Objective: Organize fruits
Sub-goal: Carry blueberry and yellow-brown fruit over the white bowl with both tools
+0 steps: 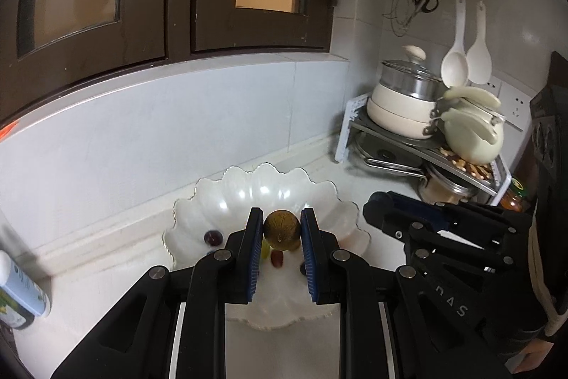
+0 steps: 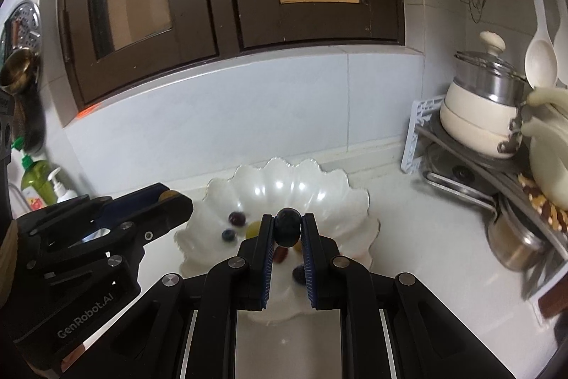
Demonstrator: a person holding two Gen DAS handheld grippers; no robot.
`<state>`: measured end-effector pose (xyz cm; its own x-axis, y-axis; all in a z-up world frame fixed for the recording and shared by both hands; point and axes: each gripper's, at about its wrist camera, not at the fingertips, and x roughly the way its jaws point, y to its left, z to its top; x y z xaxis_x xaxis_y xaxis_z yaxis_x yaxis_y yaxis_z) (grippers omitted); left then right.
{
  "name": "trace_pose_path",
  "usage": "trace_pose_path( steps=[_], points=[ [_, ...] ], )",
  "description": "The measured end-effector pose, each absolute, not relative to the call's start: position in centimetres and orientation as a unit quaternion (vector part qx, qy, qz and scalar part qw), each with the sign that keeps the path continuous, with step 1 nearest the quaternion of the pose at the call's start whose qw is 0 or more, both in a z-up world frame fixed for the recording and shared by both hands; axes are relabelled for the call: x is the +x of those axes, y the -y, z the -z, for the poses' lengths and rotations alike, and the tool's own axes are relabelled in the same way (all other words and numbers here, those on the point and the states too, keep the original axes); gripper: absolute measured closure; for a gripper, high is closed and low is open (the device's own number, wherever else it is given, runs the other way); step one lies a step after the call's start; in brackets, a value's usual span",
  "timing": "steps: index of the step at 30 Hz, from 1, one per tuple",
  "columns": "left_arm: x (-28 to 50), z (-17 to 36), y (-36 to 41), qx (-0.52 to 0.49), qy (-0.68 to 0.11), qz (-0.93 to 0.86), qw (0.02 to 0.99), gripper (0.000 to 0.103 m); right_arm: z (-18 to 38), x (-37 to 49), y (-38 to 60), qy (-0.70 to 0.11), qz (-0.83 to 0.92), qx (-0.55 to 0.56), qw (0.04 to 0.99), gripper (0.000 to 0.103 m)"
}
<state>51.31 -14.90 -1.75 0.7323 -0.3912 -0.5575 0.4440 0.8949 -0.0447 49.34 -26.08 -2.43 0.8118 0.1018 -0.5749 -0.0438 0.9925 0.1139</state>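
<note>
Left tongs grasp a brownish round fruit; right tongs grasp a dark berry, both above the white bowl. Sorting is underway; next, carry each elsewhere.

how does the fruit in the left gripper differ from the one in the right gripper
The fruit in the left gripper is golden brown; the fruit in the right gripper is very dark, nearly black. The brown fruit looks rounder and wider between its fingers, while the dark fruit looks narrower and slightly taller than wide. Both are small and pinched at the fingertips, above the white scalloped bowl that holds other small fruits.
</note>
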Motion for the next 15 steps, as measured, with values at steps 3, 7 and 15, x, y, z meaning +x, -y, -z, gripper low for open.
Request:
trace_pose_path(
  steps=[3,7,15],
  points=[
    [52.9,2.0,15.2,0.044,-0.291,0.22,0.93,0.081,2.5,50.9,26.3,-0.307,-0.037,0.044,0.95,0.086],
    [54.6,2.6,15.7,0.043,-0.298,0.216,0.929,0.081,2.7,52.6,26.5,-0.309,-0.038,0.033,0.95,0.086],
    [57.6,3.9,17.0,0.052,-0.315,0.208,0.925,0.081,3.7,55.4,27.1,-0.323,-0.033,0.027,0.946,0.086]
  ],
)
